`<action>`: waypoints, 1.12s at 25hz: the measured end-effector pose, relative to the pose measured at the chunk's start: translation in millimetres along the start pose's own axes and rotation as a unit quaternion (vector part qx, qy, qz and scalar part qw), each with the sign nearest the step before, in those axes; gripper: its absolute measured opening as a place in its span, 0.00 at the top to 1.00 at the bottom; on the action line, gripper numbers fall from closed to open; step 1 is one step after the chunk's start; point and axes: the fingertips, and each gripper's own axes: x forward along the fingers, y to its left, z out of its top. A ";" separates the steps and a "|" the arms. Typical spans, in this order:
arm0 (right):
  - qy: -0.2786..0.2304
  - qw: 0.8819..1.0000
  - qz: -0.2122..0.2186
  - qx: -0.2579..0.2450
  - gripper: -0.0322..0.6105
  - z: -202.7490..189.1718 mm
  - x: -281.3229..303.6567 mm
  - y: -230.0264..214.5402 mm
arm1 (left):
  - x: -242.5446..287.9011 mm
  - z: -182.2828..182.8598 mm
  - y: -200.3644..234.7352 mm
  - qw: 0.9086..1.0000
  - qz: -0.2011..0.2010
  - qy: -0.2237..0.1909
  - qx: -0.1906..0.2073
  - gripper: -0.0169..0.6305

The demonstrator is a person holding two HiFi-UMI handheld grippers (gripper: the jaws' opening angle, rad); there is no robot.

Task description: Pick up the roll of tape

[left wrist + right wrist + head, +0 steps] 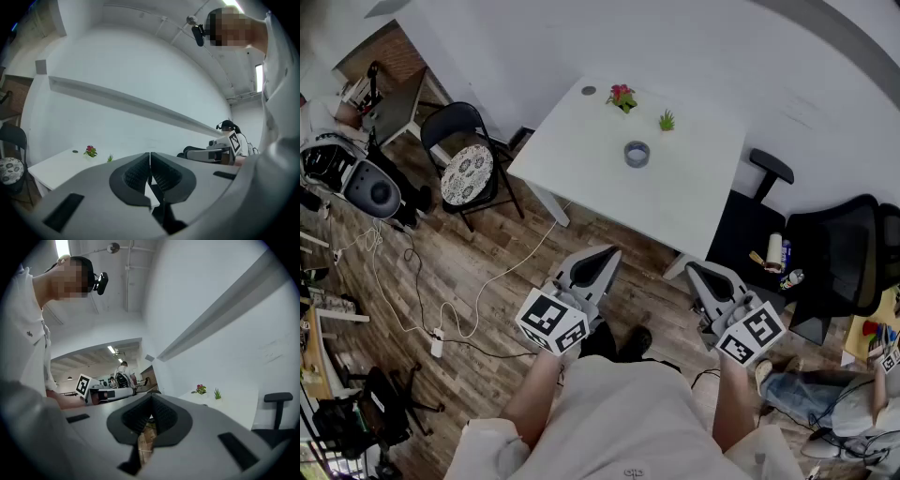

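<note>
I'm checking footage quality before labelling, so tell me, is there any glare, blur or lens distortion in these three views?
Head view: even light, roll of tape clear on the white table, fisheye bend toward the edges. Left gripper view: dark round vignette, wall ledge bowed, ceiling light blown out. Right gripper view: same vignette, overhead lamp glaring top left.

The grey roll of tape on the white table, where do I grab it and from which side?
Probably the near wall of the grey roll of tape, from above: it lies flat on the white table with its hole facing up, so one jaw can drop inside and one outside.
</note>
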 end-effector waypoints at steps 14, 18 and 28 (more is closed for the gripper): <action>-0.009 1.000 0.003 0.013 0.94 -1.4 1.0 -6.5 | 1.9 -5.0 -2.6 1.000 0.010 0.017 0.015 0.94; -0.005 1.000 0.004 0.010 0.94 -3.1 10.2 -9.3 | -0.1 -8.1 5.4 1.000 0.014 0.021 0.017 0.94; -0.004 1.000 -0.005 -0.026 0.94 7.0 49.0 -16.0 | 9.8 2.8 41.4 1.000 0.009 0.018 0.014 0.94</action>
